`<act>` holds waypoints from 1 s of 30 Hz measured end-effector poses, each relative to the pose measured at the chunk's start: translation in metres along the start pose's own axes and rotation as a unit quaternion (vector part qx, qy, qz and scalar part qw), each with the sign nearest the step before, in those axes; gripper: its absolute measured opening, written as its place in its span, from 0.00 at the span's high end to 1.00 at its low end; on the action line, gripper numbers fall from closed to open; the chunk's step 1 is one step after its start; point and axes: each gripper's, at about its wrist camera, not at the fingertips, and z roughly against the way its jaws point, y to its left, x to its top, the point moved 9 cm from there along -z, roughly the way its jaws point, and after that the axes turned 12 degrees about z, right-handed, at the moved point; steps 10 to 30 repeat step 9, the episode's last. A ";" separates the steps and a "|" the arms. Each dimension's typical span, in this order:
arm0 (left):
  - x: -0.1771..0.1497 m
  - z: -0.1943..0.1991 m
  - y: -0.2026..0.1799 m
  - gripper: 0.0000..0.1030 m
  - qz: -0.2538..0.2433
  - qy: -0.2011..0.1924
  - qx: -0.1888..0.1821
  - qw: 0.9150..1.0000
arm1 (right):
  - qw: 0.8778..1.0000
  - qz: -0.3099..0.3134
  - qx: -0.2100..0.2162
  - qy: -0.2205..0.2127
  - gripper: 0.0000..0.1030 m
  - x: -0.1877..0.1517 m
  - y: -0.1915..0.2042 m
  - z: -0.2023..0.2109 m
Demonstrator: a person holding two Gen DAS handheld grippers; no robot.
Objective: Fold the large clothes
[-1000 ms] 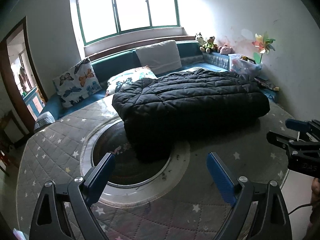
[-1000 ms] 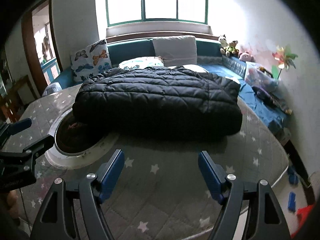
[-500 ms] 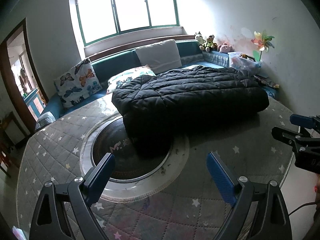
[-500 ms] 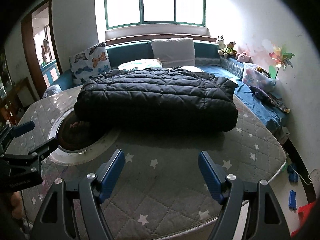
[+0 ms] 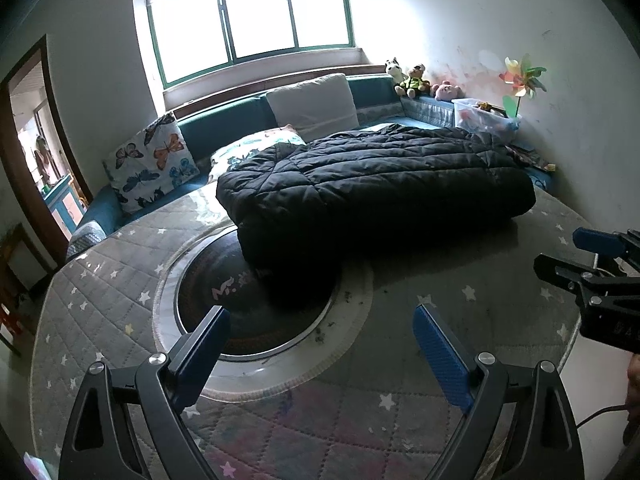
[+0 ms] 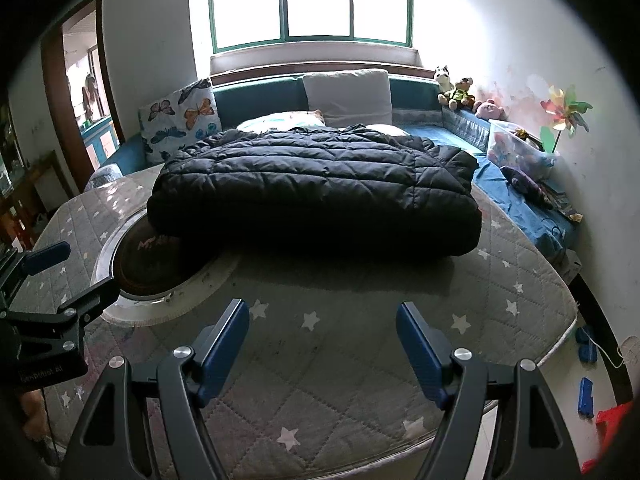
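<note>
A black quilted puffer jacket (image 6: 316, 188), folded into a thick slab, lies across the far half of the grey star-print quilted bench (image 6: 360, 360), long axis left-right. Left gripper (image 5: 320, 344) and right gripper (image 6: 322, 332): jaws wide, empty.

Daylight pours in through the window (image 5: 250, 20) at the top centre of both views, where the panes are blown out to plain white. The glare spreads onto the wall (image 5: 460, 32) at the upper right, washing it pale. The rest of the room is dimmer. The black quilted jacket (image 6: 316, 184) is backlit: its top catches a soft sheen, its near side is almost featureless black, and it casts a broad soft shadow toward the bottom of the frame onto the grey starred mattress (image 6: 360, 344). Both pictures are sharp at the centre, with strong fisheye bending and a dark vignette at the corners.
</note>
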 end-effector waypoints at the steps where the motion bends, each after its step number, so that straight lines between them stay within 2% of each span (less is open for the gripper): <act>1: 0.000 0.000 0.000 0.04 0.001 -0.001 -0.001 1.000 | 1.000 0.001 0.001 0.000 0.19 0.000 0.001 0.000; 30: -0.004 -0.003 -0.003 0.04 -0.004 -0.004 -0.001 1.000 | 1.000 0.001 0.002 0.000 0.19 0.000 0.003 0.000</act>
